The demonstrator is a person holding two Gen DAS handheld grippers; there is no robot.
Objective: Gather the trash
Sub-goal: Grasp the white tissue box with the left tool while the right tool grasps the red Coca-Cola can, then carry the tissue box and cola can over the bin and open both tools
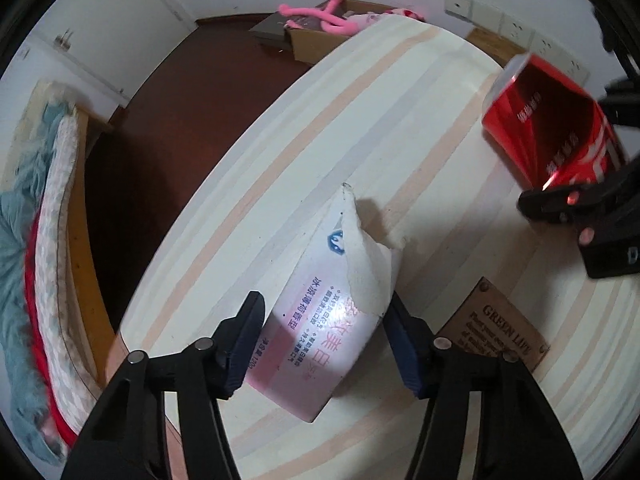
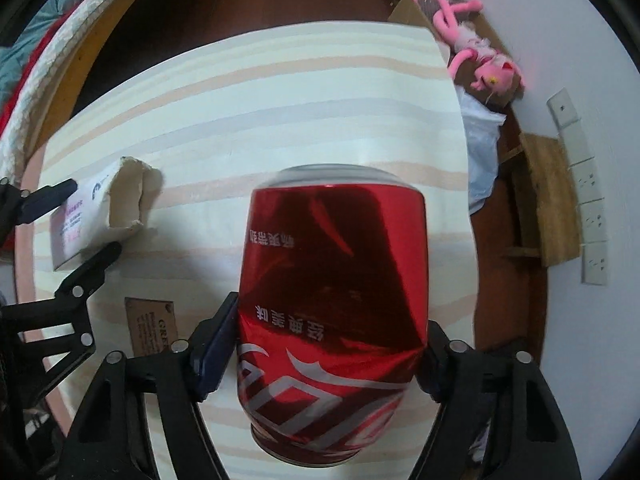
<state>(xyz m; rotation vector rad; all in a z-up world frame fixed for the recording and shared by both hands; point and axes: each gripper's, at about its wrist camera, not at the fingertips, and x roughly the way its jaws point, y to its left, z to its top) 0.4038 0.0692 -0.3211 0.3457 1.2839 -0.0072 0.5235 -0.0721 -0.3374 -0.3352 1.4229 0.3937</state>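
Note:
A white and pink toothpaste carton (image 1: 316, 332) with a torn end lies on the striped table (image 1: 380, 112). My left gripper (image 1: 325, 304) straddles it from above, and its blue pads meet the carton's two long sides. In the right wrist view the same carton (image 2: 72, 220) shows at the left, between the left gripper's fingers (image 2: 100, 258). A dented red cola can (image 2: 332, 300) fills the middle of that view, with my right gripper (image 2: 332, 316) shut on it. The can (image 1: 548, 120) also appears at the left wrist view's right edge. Whether it rests on the table I cannot tell.
A small wooden plaque (image 1: 500, 324) lies on the table between the two grippers. A cardboard box with a pink plush toy (image 2: 472, 40) stands beyond the table's far corner. A white plastic bag (image 2: 480, 152) and a wooden stand (image 2: 548, 196) are beside it. Bedding (image 1: 40, 240) is at the left.

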